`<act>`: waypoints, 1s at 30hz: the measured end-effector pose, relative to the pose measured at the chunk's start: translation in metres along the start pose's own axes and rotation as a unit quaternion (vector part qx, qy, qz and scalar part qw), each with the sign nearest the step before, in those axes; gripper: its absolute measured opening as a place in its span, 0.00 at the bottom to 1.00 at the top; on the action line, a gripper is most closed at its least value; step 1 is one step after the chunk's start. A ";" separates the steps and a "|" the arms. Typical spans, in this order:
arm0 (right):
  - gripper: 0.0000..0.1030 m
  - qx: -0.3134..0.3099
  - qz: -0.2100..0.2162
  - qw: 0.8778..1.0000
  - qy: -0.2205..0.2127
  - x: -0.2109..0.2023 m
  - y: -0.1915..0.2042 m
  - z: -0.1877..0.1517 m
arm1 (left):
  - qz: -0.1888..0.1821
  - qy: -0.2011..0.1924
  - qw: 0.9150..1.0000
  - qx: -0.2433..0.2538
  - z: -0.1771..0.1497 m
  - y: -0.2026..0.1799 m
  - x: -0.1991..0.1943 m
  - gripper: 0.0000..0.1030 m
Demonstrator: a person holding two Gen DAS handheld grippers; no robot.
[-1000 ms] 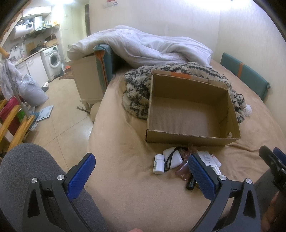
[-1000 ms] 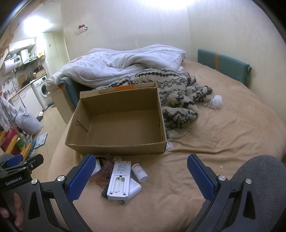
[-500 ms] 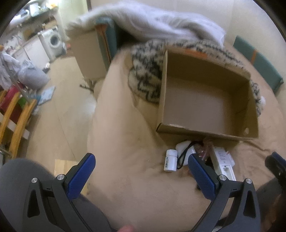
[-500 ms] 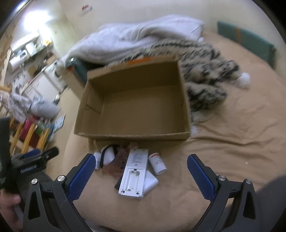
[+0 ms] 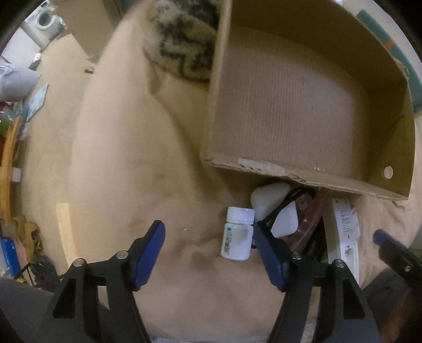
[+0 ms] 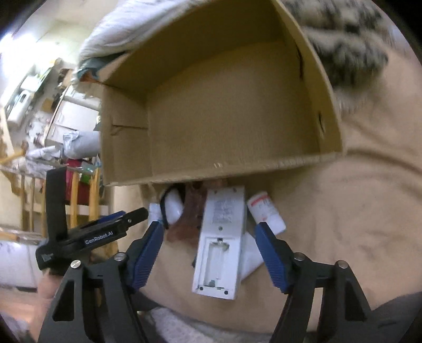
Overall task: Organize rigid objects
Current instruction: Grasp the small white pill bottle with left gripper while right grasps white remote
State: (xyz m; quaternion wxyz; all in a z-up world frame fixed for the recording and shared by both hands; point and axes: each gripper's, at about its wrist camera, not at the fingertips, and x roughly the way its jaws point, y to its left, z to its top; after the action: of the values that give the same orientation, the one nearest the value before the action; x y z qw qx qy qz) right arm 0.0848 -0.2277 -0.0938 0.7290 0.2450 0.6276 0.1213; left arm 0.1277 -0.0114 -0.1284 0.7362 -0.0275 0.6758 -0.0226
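Both claws gape wide and hold nothing: left claw beside the bottle, right claw over the remote; the crowded pile on the bed could make either slip

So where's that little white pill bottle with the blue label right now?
In the left wrist view, the bottle lies on the bed, in front of the box, beside a white case and just inside the left gripper's open jaws.

A tan-covered bed fills the room's middle, a black-and-cream patterned blanket heaped at its far end. Beige tiled floor runs left toward a washing machine. Bright light floods the kitchen corner.
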 end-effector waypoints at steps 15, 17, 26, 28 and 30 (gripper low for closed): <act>0.60 -0.039 -0.087 0.993 0.064 0.064 0.018 0.010 | -0.011 0.043 0.999 -0.010 -0.003 0.002 0.040 0.29; 0.56 -0.047 -0.093 0.993 0.059 0.064 0.020 0.010 | -0.007 0.038 0.999 -0.015 -0.006 0.006 0.040 0.24; 0.45 -0.074 -0.094 0.993 0.026 0.046 0.026 0.006 | 0.011 0.016 0.999 -0.035 -0.011 0.019 0.024 0.24; 0.45 -0.076 -0.094 0.993 0.014 0.039 0.028 0.004 | 0.012 0.014 0.999 -0.040 -0.014 0.023 0.022 0.24; 0.45 -0.079 -0.091 0.993 0.000 0.028 0.029 0.001 | 0.009 0.012 0.999 -0.044 -0.017 0.028 0.019 0.24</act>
State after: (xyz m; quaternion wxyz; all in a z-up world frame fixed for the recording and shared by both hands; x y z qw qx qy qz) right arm 0.0949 -0.1894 -0.1029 0.7538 0.1285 0.6360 0.1037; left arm 0.1120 0.0154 -0.1510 0.7266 -0.0533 0.6848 0.0136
